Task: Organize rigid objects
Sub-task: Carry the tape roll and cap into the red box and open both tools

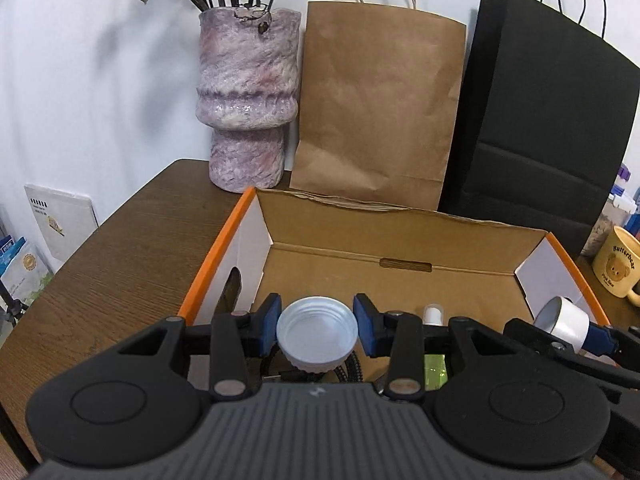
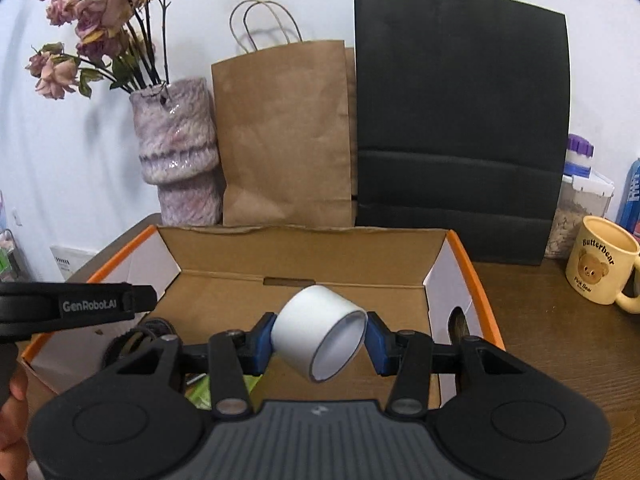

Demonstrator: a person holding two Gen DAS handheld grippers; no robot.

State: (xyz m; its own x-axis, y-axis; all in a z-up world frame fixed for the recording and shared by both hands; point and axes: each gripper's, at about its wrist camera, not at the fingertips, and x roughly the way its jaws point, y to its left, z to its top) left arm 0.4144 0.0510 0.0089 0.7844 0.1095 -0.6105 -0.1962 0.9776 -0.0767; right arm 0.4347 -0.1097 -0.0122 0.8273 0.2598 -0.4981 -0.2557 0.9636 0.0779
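Note:
My left gripper (image 1: 317, 330) is shut on a white screw lid (image 1: 317, 334), open side up, held over the near left part of an orange-edged cardboard box (image 1: 400, 256). My right gripper (image 2: 320, 338) is shut on a white tape roll (image 2: 320, 332), tilted, held over the same box (image 2: 304, 256). That roll also shows at the right in the left wrist view (image 1: 566, 320). The left gripper's body shows at the left in the right wrist view (image 2: 72, 306). A small white cylinder (image 1: 434, 314) and dark straps (image 2: 136, 340) lie in the box.
A purple vase (image 2: 176, 160) with dried roses, a brown paper bag (image 2: 284, 132) and a black paper bag (image 2: 460, 120) stand behind the box against the wall. A yellow bear mug (image 2: 600, 268) and a food container (image 2: 576, 216) stand on the wooden table (image 2: 560, 340) at the right.

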